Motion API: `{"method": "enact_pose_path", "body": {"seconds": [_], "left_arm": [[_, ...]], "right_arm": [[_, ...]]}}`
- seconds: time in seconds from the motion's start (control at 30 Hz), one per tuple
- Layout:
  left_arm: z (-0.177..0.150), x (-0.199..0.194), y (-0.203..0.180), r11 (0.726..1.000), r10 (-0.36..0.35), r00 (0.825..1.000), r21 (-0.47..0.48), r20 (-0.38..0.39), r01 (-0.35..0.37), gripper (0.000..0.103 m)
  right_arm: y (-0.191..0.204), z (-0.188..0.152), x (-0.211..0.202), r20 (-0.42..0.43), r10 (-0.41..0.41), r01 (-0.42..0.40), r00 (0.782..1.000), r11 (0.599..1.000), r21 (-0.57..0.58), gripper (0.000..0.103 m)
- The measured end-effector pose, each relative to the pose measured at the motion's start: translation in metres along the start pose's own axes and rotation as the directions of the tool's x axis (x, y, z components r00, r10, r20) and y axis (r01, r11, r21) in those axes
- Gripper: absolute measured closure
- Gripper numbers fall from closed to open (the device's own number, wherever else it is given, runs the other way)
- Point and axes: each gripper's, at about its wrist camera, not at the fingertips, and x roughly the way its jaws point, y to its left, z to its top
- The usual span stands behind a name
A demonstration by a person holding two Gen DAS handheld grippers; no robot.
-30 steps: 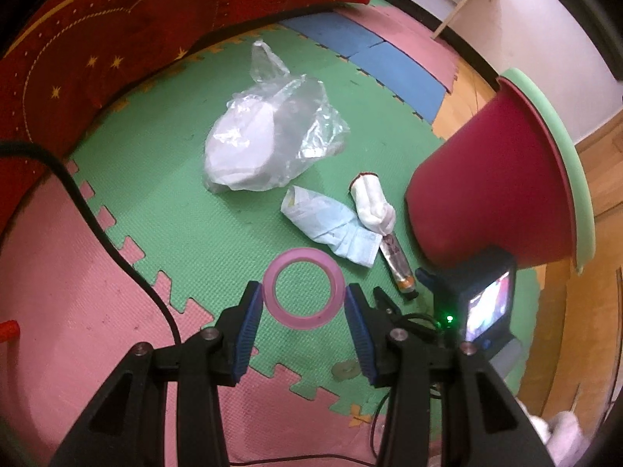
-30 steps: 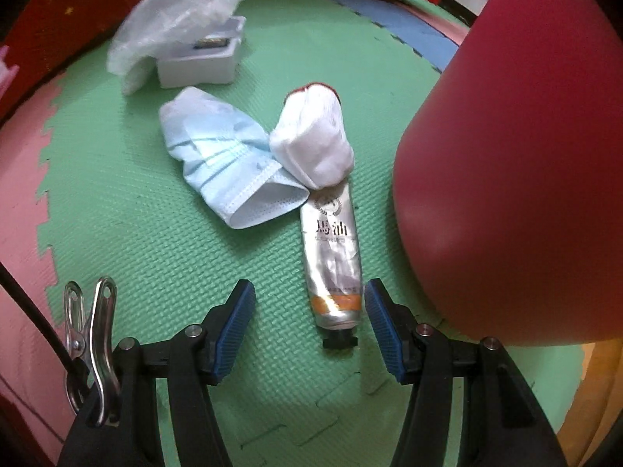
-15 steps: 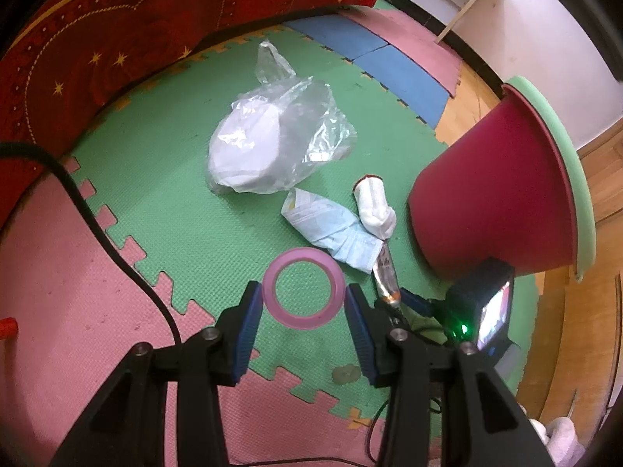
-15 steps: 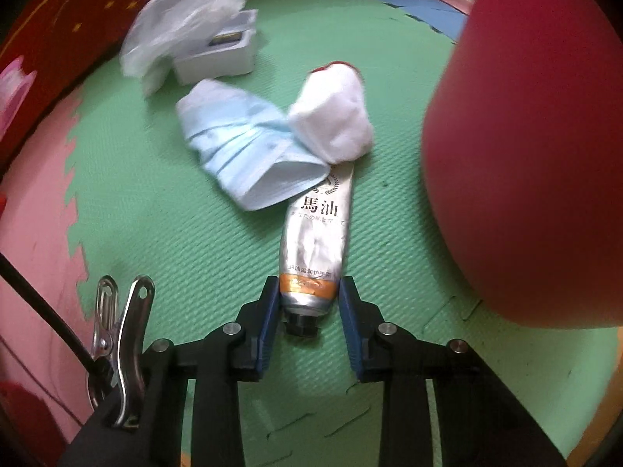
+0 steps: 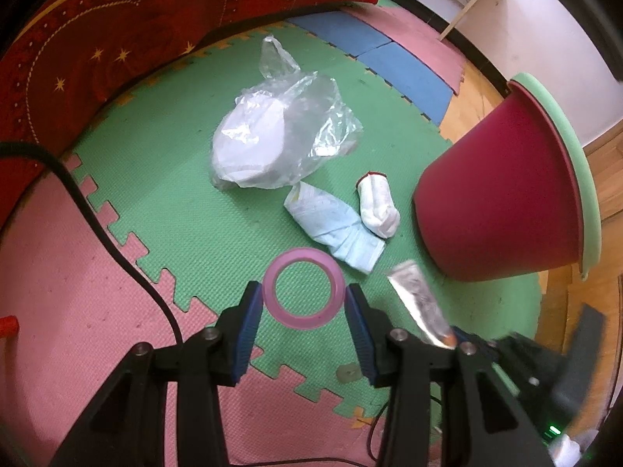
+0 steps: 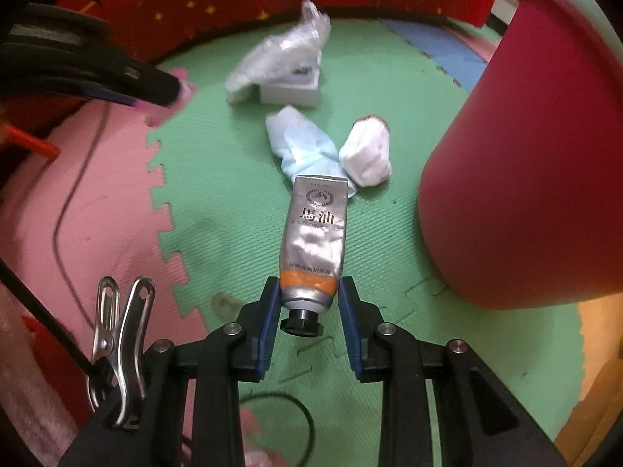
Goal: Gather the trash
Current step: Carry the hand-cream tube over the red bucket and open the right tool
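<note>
My right gripper (image 6: 309, 309) is shut on a silver cream tube (image 6: 316, 239) with an orange band, held by its cap end above the green mat; the tube (image 5: 418, 305) shows blurred at the lower right of the left wrist view. My left gripper (image 5: 303, 305) is shut on a pink ring (image 5: 303, 288), its blue pads pressed on both sides. On the mat lie a light-blue face mask (image 5: 335, 229), a white rolled sock (image 5: 377, 208) and a clear plastic bag (image 5: 280, 140) with white contents. The red bin (image 5: 502, 202) with a green rim stands at the right.
A red patterned cloth (image 5: 136, 27) borders the mat at the back. A black cable (image 5: 97, 229) crosses the pink foam tiles (image 5: 58, 311). A white box (image 6: 290, 87) sits by the plastic bag. Wooden floor (image 5: 607, 179) lies beyond the bin. A metal clip (image 6: 120, 346) hangs on my right gripper.
My right gripper closed on the tube's cap end and lifted it off the mat, away from the mask and sock. My left gripper kept still with the pink ring.
</note>
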Motion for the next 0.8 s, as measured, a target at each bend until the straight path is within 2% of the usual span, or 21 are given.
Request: {"method": "enact_pose_path", "body": {"seconds": [0.13, 0.3, 0.4, 0.53, 0.7, 0.8], "left_arm": [[0.0, 0.001, 0.001, 1.0, 0.001, 1.0, -0.005, -0.004, -0.001, 0.058], [0.0, 0.001, 0.001, 1.0, 0.005, 1.0, -0.005, -0.005, -0.005, 0.058], [-0.001, 0.001, 0.0, 1.0, 0.01, 1.0, -0.002, -0.008, -0.01, 0.058], [-0.002, 0.002, 0.001, 1.0, 0.017, 1.0, 0.0, -0.008, -0.017, 0.058], [-0.002, 0.002, 0.001, 1.0, 0.024, 1.0, -0.001, -0.005, -0.024, 0.058], [-0.003, 0.002, 0.001, 1.0, 0.029, 1.0, 0.001, -0.005, -0.029, 0.058]], "right_arm": [[0.003, -0.001, -0.035, 0.07, 0.009, -0.008, 0.998, 1.0, -0.012, 0.073], [-0.005, -0.001, -0.088, 0.182, 0.001, -0.004, 0.983, 1.0, 0.015, 0.073], [-0.017, 0.001, -0.121, 0.257, -0.025, 0.014, 0.966, 0.999, 0.046, 0.073], [-0.046, 0.01, -0.161, 0.35, -0.098, 0.059, 0.932, 0.991, 0.12, 0.073], [-0.083, 0.02, -0.184, 0.403, -0.19, 0.103, 0.895, 0.969, 0.226, 0.073], [-0.105, 0.022, -0.189, 0.401, -0.225, 0.116, 0.888, 0.954, 0.278, 0.072]]}}
